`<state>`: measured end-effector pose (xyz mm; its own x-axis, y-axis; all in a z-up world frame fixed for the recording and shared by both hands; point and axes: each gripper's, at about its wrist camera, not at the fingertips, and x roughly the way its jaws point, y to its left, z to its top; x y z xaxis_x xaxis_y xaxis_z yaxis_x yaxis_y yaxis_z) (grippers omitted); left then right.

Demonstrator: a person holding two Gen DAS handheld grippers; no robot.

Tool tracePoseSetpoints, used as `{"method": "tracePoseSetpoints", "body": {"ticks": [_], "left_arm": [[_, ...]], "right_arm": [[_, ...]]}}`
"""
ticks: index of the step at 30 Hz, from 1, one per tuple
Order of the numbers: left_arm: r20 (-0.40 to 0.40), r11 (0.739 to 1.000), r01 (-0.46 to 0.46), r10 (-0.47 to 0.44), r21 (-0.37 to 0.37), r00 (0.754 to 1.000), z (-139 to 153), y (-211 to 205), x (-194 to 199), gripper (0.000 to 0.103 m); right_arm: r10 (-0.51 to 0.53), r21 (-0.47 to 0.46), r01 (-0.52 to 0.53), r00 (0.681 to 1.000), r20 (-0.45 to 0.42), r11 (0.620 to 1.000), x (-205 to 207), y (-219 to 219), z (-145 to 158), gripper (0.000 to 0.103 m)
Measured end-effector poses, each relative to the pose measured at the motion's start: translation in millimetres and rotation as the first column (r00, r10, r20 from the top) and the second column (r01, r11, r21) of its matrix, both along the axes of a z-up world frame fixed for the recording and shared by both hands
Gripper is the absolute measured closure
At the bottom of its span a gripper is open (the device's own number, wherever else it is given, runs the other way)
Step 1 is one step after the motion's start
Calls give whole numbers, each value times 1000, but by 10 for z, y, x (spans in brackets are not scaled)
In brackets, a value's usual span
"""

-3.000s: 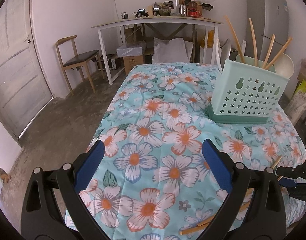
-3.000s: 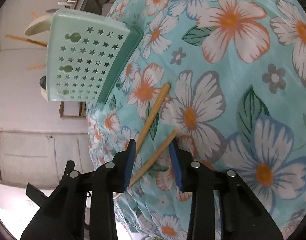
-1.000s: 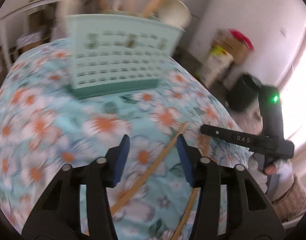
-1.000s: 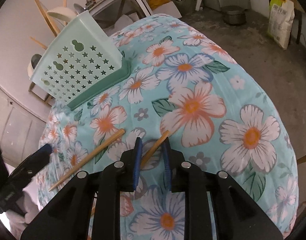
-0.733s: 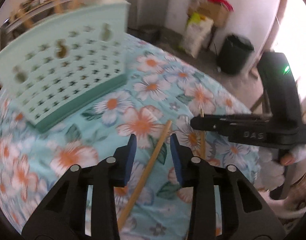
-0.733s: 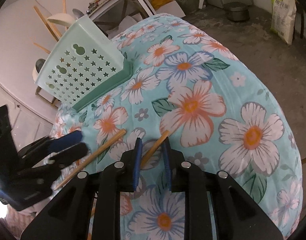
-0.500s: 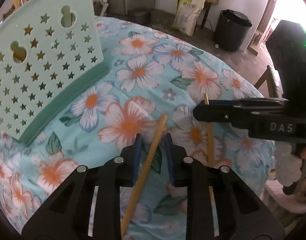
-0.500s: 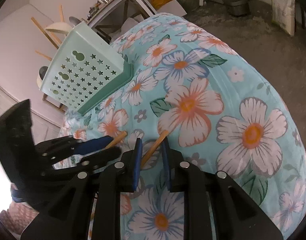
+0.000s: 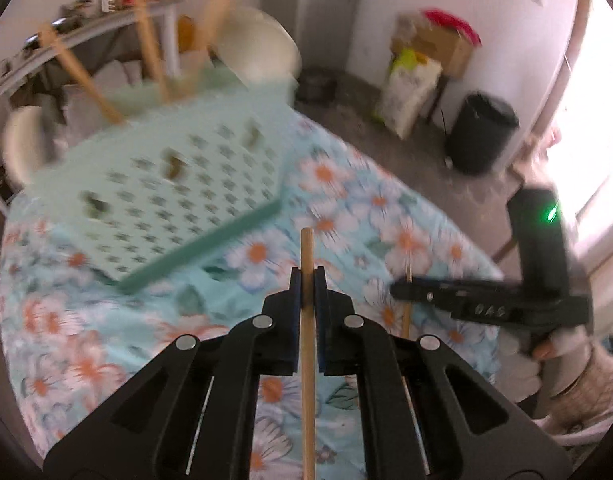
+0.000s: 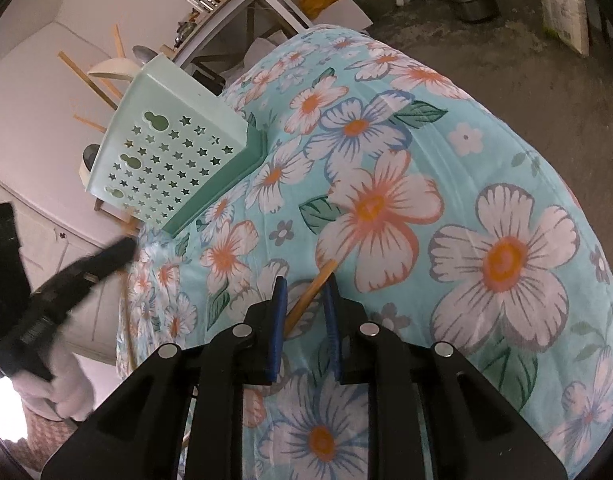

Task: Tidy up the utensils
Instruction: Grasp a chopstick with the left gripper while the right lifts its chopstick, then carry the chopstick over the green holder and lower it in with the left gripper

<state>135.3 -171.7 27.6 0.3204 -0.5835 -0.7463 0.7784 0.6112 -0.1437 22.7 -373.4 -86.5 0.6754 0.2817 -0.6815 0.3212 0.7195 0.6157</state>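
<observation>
1. Left wrist view showed the left gripper (image 9: 307, 280) clenched on a wooden chopstick (image 9: 307, 344), the stick running straight along the fingers with its tip poking out just beyond them, lifted clear of the floral cloth (image 9: 418, 240) on the tabletop.
2. Right wrist view showed the right gripper (image 10: 304, 300) with its blue pads straddling a second chopstick (image 10: 312, 292). A gap showed on either side of the stick, so I could not tell whether it was truly pinched or merely bracketed.
3. The mint utensil holder (image 10: 162, 160) stood well apart from both grippers, with several chopsticks (image 9: 146, 44) and pale spoons already standing in it.
4. Risks, as I judged them:
   - The left stick was held near its front end, so a quick swing could make it pivot or slide out.
   - If the right fingers lifted before closing fully, that stick would likely stay on the cloth or roll away.
   - A tip catching the holder's rim could tilt or push the holder.
</observation>
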Motion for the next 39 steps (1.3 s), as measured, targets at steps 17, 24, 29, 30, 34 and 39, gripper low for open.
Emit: {"method": "tracePoseSetpoints", "body": {"ticks": [17,24,29,30,34,39], "left_arm": [[67,899,-214,257,-381,964,1186,1065,65,98],[156,838,-192,310,-510,938,1676,1183,-16,98],[213,766,-195,398,-613,892,2053,1278,-13,98],[224,746,-198,423,-636,878,2110,1301,-8,98],[231,681,-220,505,-698,832,2252,1326,47,98],[276,673,-226,553,-704,786,2222,1116,219,98]], "right_arm": [[44,9,-46,984,171,999,-1,48,779,94],[73,-41,-65,959,273,997,-60,81,1223,97],[84,-51,-71,943,322,996,-130,84,1408,97],[88,-57,-73,939,332,996,-139,85,1446,97],[97,-65,-79,929,357,995,-153,72,1538,97],[103,-75,-80,923,370,994,-145,45,1597,97]]}}
